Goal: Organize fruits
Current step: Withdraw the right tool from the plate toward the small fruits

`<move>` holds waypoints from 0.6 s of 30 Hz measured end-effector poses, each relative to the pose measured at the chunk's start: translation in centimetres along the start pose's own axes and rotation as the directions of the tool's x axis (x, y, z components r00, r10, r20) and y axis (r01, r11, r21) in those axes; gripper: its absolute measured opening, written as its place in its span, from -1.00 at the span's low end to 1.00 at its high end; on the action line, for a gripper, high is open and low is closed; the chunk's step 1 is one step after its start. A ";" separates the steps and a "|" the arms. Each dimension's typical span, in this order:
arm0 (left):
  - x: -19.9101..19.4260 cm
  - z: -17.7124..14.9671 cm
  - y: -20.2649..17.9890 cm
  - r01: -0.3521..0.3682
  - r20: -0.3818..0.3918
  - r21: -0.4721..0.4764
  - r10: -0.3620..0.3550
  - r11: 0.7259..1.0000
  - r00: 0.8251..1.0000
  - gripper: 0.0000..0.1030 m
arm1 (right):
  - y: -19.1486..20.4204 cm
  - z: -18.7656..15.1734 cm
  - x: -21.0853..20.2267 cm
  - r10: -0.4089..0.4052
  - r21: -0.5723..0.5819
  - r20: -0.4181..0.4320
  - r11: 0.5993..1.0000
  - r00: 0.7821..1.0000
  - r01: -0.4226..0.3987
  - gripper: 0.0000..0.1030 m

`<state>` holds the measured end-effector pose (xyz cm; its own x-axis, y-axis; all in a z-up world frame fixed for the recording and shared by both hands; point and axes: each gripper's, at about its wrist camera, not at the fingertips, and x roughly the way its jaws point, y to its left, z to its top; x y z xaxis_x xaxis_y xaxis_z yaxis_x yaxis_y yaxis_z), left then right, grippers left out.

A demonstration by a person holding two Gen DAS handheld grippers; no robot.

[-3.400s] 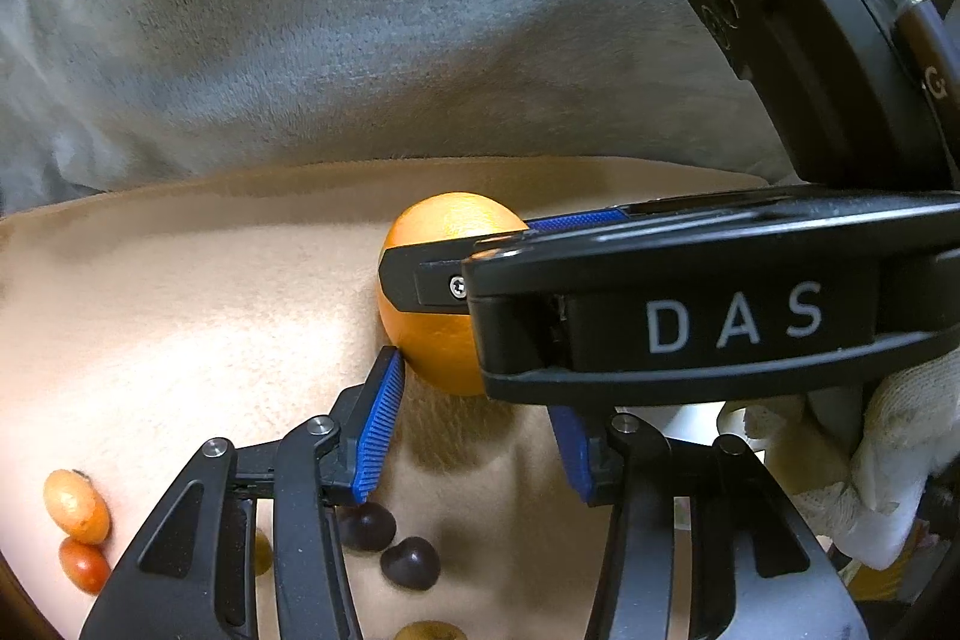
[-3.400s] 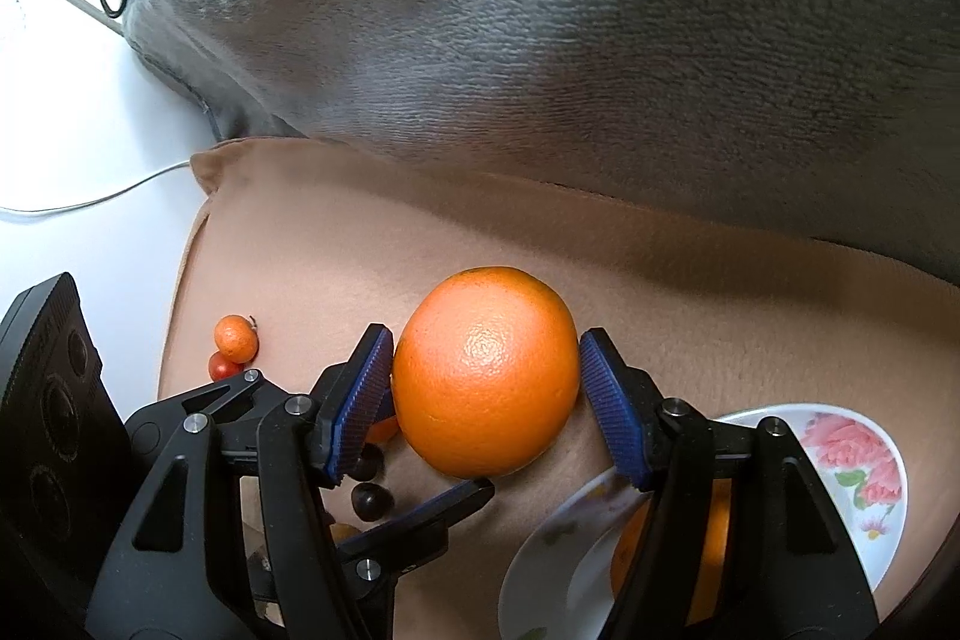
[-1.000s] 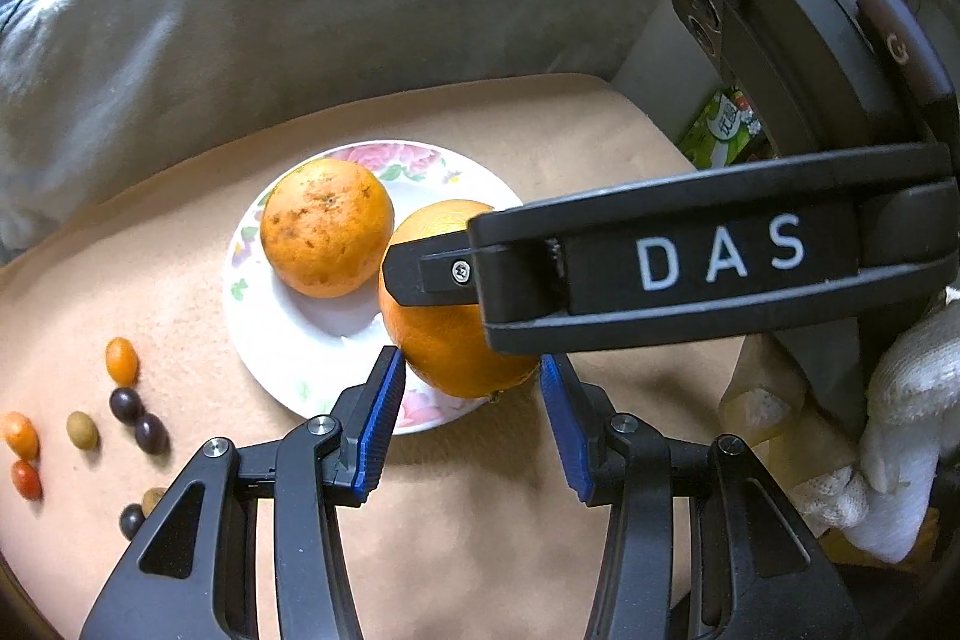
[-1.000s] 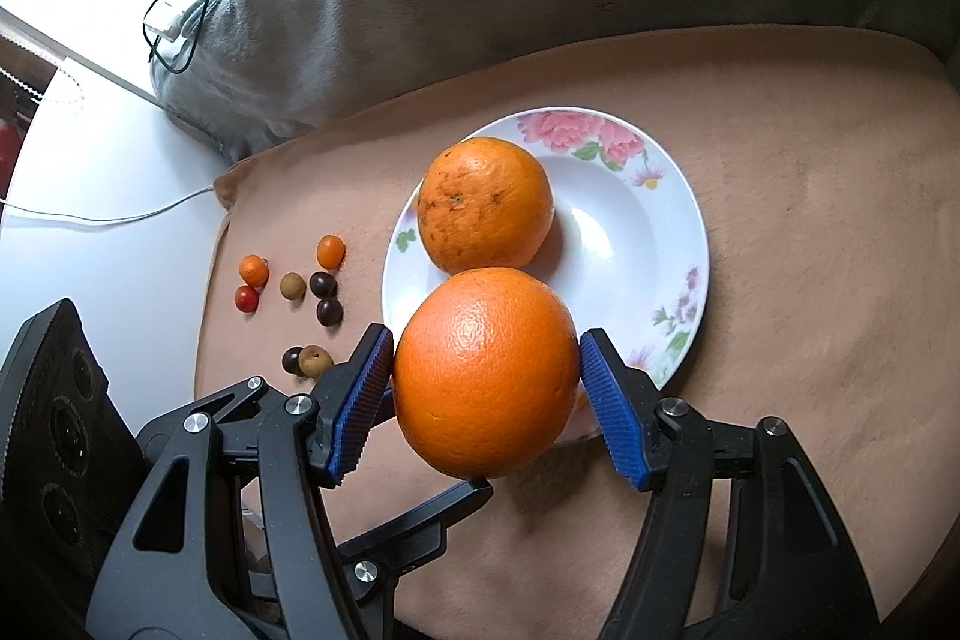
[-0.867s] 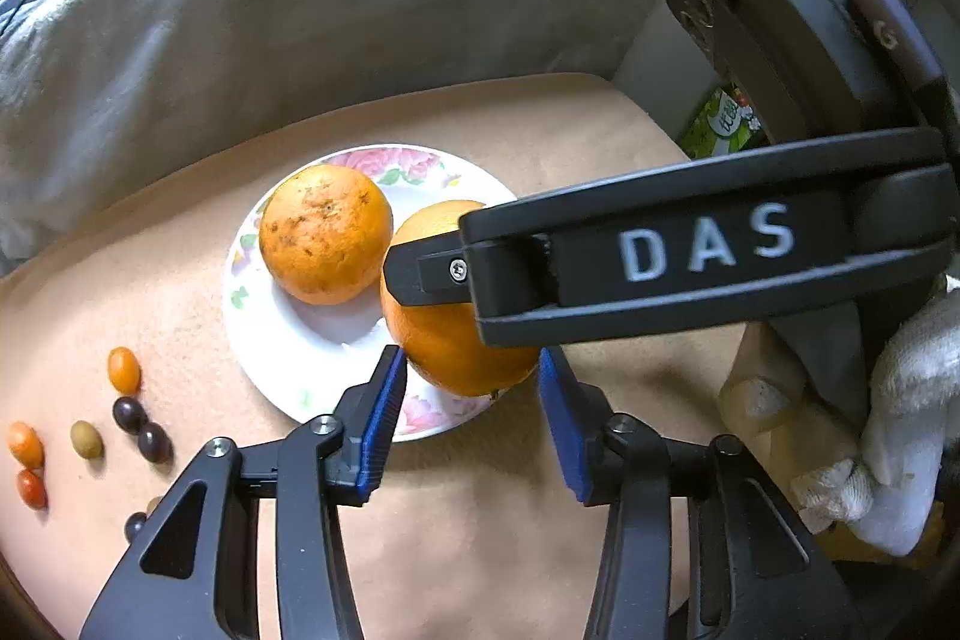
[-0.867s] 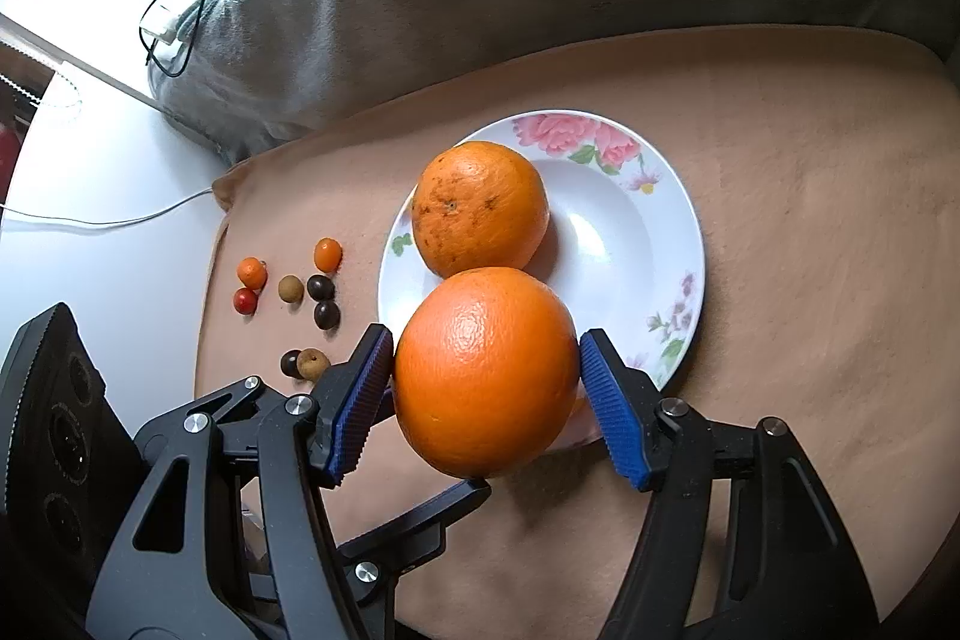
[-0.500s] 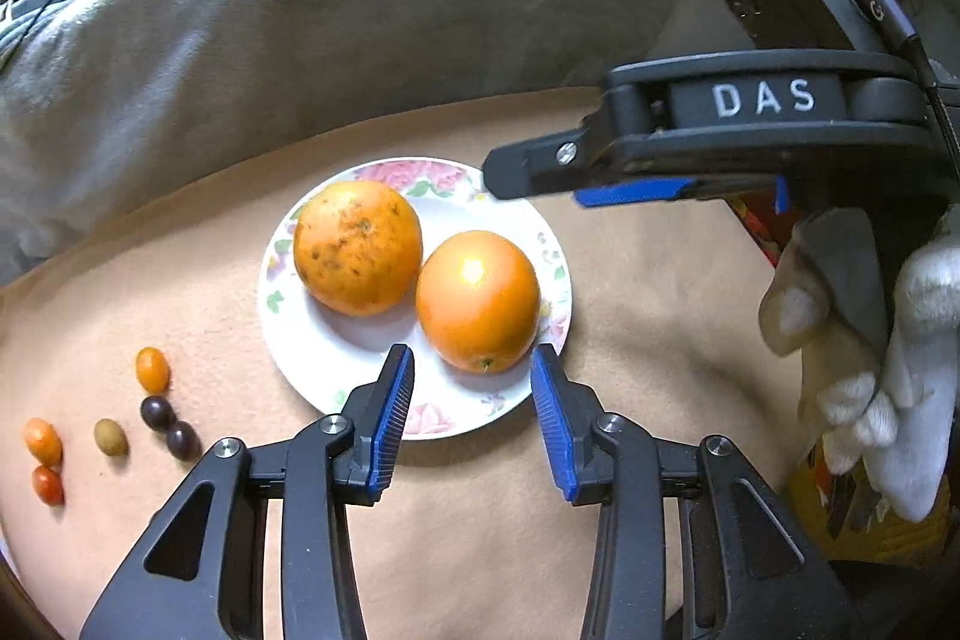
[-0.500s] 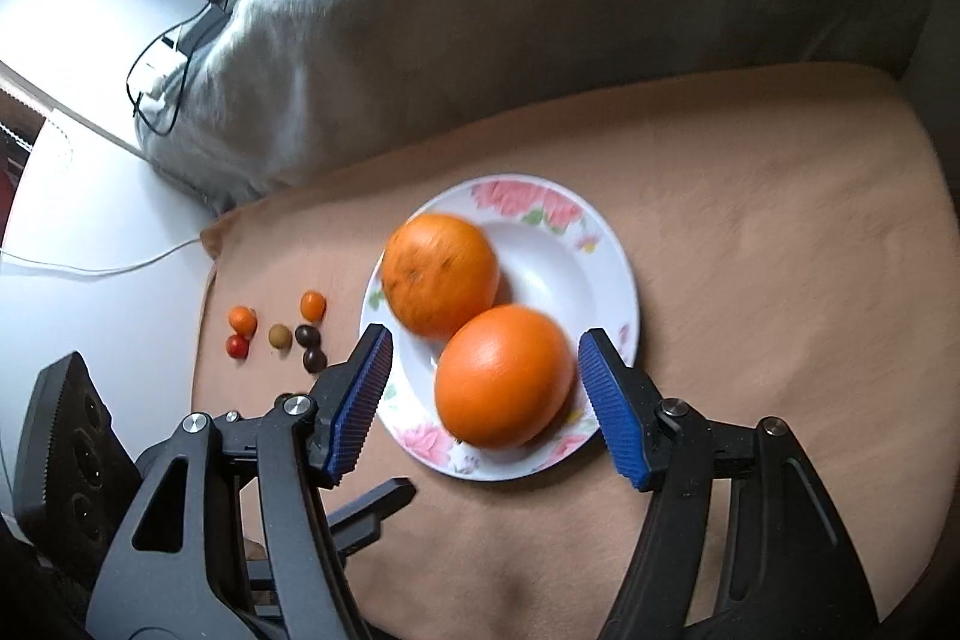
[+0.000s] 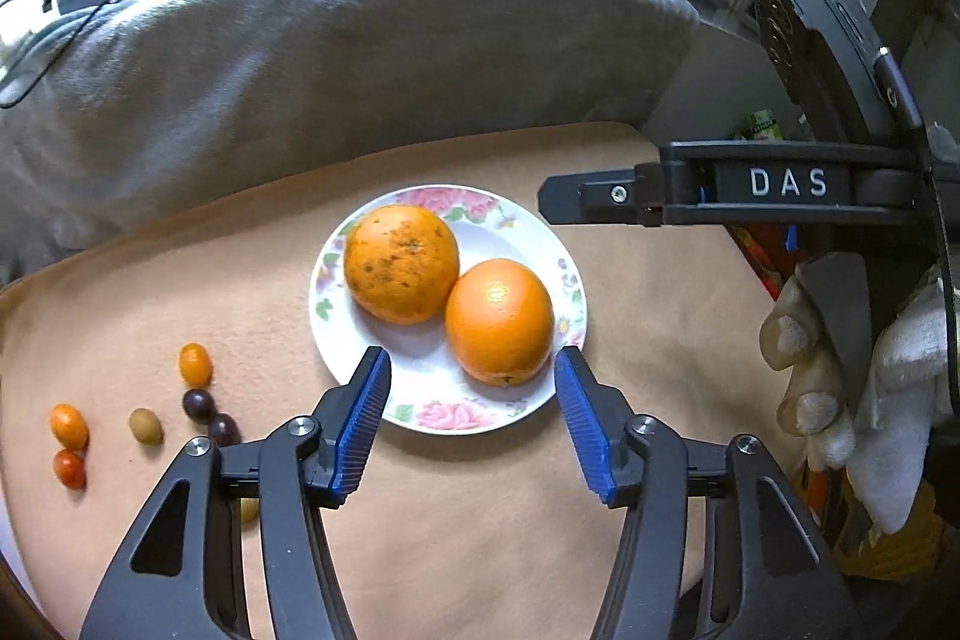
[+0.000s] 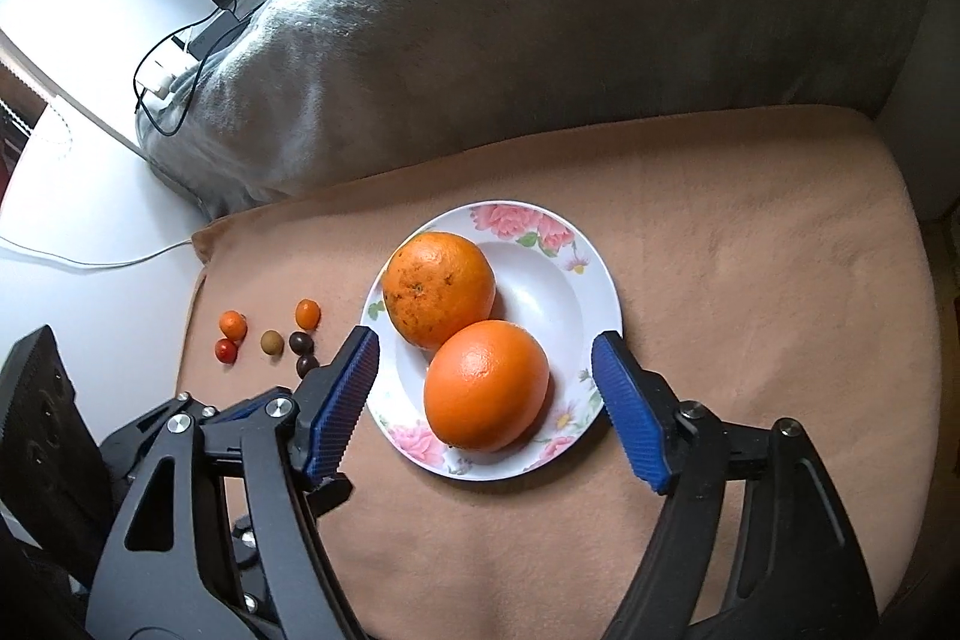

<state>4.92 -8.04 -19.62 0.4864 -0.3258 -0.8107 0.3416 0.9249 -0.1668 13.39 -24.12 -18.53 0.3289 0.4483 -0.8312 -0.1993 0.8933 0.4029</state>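
Note:
A flowered white plate (image 9: 420, 409) (image 10: 591, 292) lies on the tan blanket and holds two oranges: a smooth one (image 9: 499, 321) (image 10: 486, 385) at the near side and a speckled one (image 9: 401, 271) (image 10: 439, 289) behind it, touching. My right gripper (image 10: 485, 403) is open and empty, raised above the smooth orange. My left gripper (image 9: 471, 421) is open and empty, above the plate's near rim. The right gripper's body also shows in the left wrist view (image 9: 606, 202), right of the plate.
Several small fruits, orange, red, olive and dark purple (image 9: 195, 364) (image 10: 306, 313), lie on the blanket left of the plate. A grey blanket roll (image 9: 330, 58) (image 10: 540, 10) rises behind. The tan blanket (image 9: 660, 328) ends at the right; a white surface (image 10: 90, 292) lies at the left.
My right gripper let go of the smooth orange onto the plate beside the speckled one, opened and rose back. Both cameras pulled up and away from the plate.

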 end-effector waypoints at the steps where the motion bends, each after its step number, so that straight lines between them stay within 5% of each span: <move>1: -0.1 0.0 0.2 -0.001 0.002 -0.005 0.001 1.000 1.000 0.10 | 0.1 0.0 -0.1 -0.001 -0.005 0.002 1.000 1.000 0.001 0.49; 6: -1.1 -0.4 0.9 -0.011 0.018 -0.017 0.011 1.000 1.000 0.10 | 1.1 -0.1 -0.4 -0.006 -0.037 0.025 0.999 1.000 0.006 0.69; 18: -2.8 -1.4 3.8 -0.072 0.033 -0.084 0.075 0.994 0.997 0.10 | 4.6 0.1 -0.1 0.006 -0.136 0.044 0.991 0.999 0.000 0.69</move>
<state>3.68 -3.37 -18.80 0.5368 -0.2615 -0.8021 0.2372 0.9592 -0.1540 12.52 -20.09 -16.57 0.3677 0.4544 -0.8113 -0.3229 0.8806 0.3469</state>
